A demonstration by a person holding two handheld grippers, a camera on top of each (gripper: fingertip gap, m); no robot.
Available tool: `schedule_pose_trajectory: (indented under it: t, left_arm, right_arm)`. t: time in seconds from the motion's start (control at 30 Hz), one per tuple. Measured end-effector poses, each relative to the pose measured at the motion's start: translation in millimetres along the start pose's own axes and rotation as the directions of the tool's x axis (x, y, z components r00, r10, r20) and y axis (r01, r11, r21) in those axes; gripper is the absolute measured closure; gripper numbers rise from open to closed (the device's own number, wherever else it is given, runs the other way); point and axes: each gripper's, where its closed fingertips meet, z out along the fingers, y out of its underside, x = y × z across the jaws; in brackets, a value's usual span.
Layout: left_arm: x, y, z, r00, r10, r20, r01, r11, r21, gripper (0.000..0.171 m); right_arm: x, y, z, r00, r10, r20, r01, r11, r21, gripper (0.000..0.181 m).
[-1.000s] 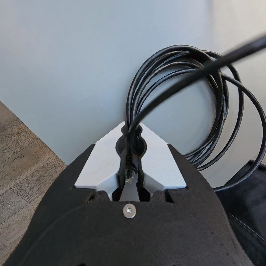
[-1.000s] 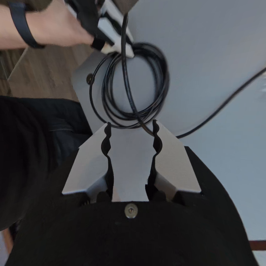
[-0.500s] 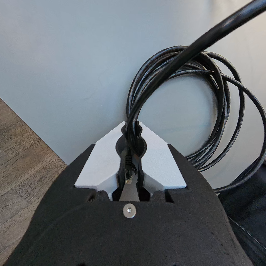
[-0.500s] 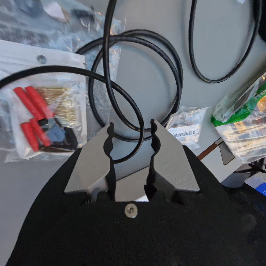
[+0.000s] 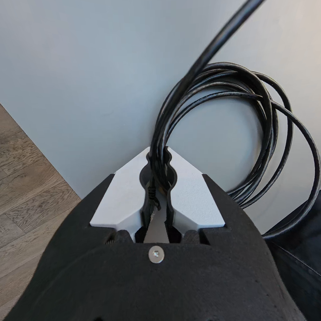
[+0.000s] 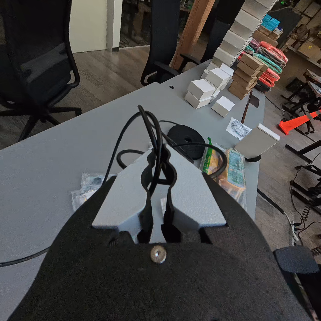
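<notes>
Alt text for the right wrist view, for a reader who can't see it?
The right claw is shut on a strand of black cable above a grey table. Beyond lie plastic parts bags, a black tape roll and stacked white boxes.

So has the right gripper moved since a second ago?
Yes. The right gripper, then open above the coiled cable, is now shut on the black cable, lifted and looking level across the grey table.

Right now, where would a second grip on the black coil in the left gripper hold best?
Likely the far arc of the coil, opposite the left gripper: strands run bunched there. Come across the bundle from outside the loop; on the right the loops fan apart.
</notes>
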Motion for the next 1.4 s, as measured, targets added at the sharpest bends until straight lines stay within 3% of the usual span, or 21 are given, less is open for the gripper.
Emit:
schedule_pose_trajectory:
  t: [0.13,0.27,0.37,0.47,0.57,0.67,0.77,0.9,1.0,1.07,1.13,1.2,1.23,1.3,1.4]
  left_arm:
    - [4,-3,1,0.998,0.018,-0.058,-0.018,1.0,0.008,0.158]
    - [14,-12,-6,0.977,-0.035,-0.209,0.048,0.997,0.058,0.117]
    - [6,-29,-28,0.971,-0.035,-0.236,0.075,0.984,0.163,0.101]
    - [-7,-42,-61,0.974,-0.009,-0.227,0.063,0.97,0.234,0.094]
    - [-18,-67,-98,0.968,0.066,-0.241,0.022,0.937,0.347,0.102]
    - [-1,-105,-123,0.877,0.165,-0.451,0.003,0.937,0.349,0.125]
    - [2,-172,-130,0.78,0.386,-0.493,-0.224,0.907,0.355,0.134]
    - [6,-291,-116,0.602,0.668,-0.437,-0.55,0.744,0.379,0.146]
    - [35,-345,-100,0.418,0.794,-0.442,-0.701,0.591,0.399,0.144]
    - [52,-350,-86,0.276,0.843,-0.461,-0.789,0.473,0.393,0.141]
    - [58,-350,-66,0.145,0.899,-0.413,-0.877,0.31,0.367,0.14]
    - [65,-339,-52,0.004,0.908,-0.418,-0.915,0.171,0.365,0.162]
    - [65,-334,-48,-0.046,0.906,-0.421,-0.925,0.12,0.36,0.165]
    - [69,-335,-42,-0.077,0.914,-0.398,-0.928,0.08,0.364,0.168]
    - [70,-342,-41,-0.07,0.932,-0.356,-0.915,0.082,0.395,0.169]
  right_arm:
    - [-11,43,-15,0.997,0.08,0.003,-0.079,0.994,-0.074,0.177]
    - [-18,83,-10,0.999,-0.044,-0.002,0.042,0.979,-0.199,0.177]
    - [-27,107,-1,0.995,-0.092,0.044,0.1,0.96,-0.262,0.176]
    - [-35,108,6,0.99,-0.098,0.103,0.12,0.962,-0.246,0.176]
    - [-47,99,9,0.976,-0.135,0.17,0.166,0.968,-0.187,0.177]
    - [-58,87,12,0.966,-0.159,0.203,0.196,0.964,-0.177,0.176]
    - [-75,74,16,0.949,-0.211,0.236,0.26,0.945,-0.2,0.177]
    - [-88,63,25,0.932,-0.297,0.207,0.349,0.891,-0.29,0.177]
    - [-100,61,34,0.933,-0.322,0.163,0.359,0.867,-0.345,0.177]
    - [-109,62,38,0.933,-0.331,0.141,0.36,0.855,-0.375,0.177]
    - [-118,59,41,0.94,-0.318,0.124,0.341,0.86,-0.381,0.177]
    - [-121,57,43,0.944,-0.316,0.096,0.328,0.863,-0.384,0.177]
    - [-121,64,42,0.944,-0.319,0.087,0.326,0.853,-0.408,0.176]
    - [-110,70,40,0.951,-0.308,-0.01,0.274,0.861,-0.429,0.174]
    - [-97,65,12,0.965,-0.133,-0.225,0.035,0.919,-0.393,0.161]
